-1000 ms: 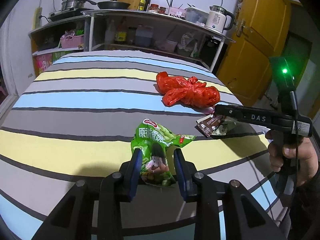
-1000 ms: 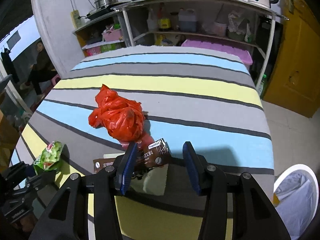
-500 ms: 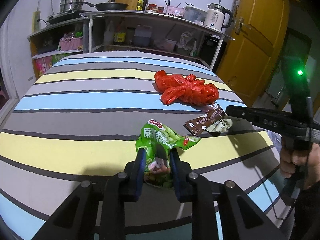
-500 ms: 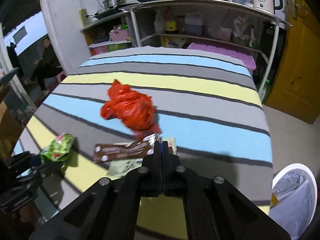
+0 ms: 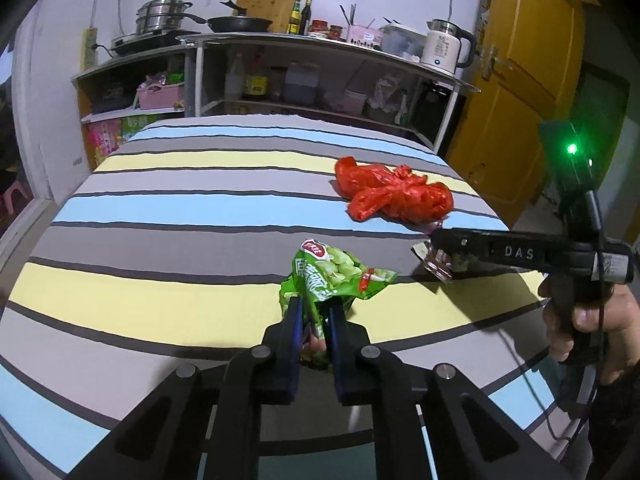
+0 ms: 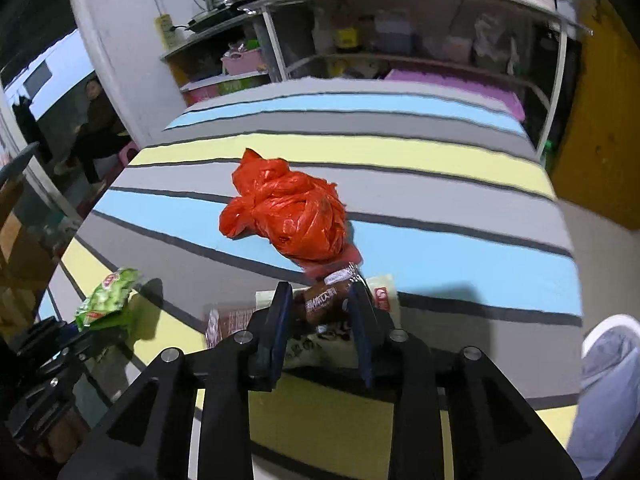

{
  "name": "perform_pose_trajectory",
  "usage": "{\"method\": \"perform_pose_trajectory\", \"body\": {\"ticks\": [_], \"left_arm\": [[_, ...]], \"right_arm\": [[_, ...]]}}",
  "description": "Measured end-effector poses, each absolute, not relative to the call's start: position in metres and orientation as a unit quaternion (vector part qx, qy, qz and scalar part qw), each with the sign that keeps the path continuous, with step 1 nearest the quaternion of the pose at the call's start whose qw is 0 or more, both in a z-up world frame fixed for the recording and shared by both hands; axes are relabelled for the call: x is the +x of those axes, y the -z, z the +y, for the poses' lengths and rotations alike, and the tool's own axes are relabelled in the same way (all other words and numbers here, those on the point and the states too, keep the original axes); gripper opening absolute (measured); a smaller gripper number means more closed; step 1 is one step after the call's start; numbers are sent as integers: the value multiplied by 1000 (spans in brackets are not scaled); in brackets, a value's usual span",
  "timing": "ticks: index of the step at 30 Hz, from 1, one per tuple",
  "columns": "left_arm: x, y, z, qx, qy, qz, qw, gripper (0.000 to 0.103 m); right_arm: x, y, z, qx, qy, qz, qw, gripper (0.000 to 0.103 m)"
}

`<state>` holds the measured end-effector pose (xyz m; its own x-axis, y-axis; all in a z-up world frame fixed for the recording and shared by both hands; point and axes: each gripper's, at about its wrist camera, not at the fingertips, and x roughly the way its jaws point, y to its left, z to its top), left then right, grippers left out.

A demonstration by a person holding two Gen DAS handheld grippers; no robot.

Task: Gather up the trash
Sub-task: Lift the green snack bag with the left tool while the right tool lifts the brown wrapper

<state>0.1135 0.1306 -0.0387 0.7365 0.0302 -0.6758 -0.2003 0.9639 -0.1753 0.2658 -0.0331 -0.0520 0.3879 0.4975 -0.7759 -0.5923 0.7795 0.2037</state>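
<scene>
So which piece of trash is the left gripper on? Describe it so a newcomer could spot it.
On the striped bed, nearer the camera than the red bag, a crumpled snack packet sits between the closing left gripper. It is the only green piece.

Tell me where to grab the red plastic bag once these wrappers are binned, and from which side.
Take the red plastic bag by the crumpled peak at its far-left end, coming from above. That loose plastic sticks up off the striped cover and should pinch flat easily, whereas the knotted bulk looks too wide, and brown wrappers crowd its near end.
</scene>
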Motion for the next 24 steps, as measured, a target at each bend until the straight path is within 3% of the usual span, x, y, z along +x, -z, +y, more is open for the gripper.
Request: {"method": "perform_pose_trajectory", "body": {"ticks": [19,24], "left_arm": [[84,29,161,-145,-102,338,924,12],[74,26,167,-149,-106,332,925,12]], "right_arm": [[217,56,-4,-61,-400,472,783,30],[224,56,6,-40,-392,476,786,35]]}}
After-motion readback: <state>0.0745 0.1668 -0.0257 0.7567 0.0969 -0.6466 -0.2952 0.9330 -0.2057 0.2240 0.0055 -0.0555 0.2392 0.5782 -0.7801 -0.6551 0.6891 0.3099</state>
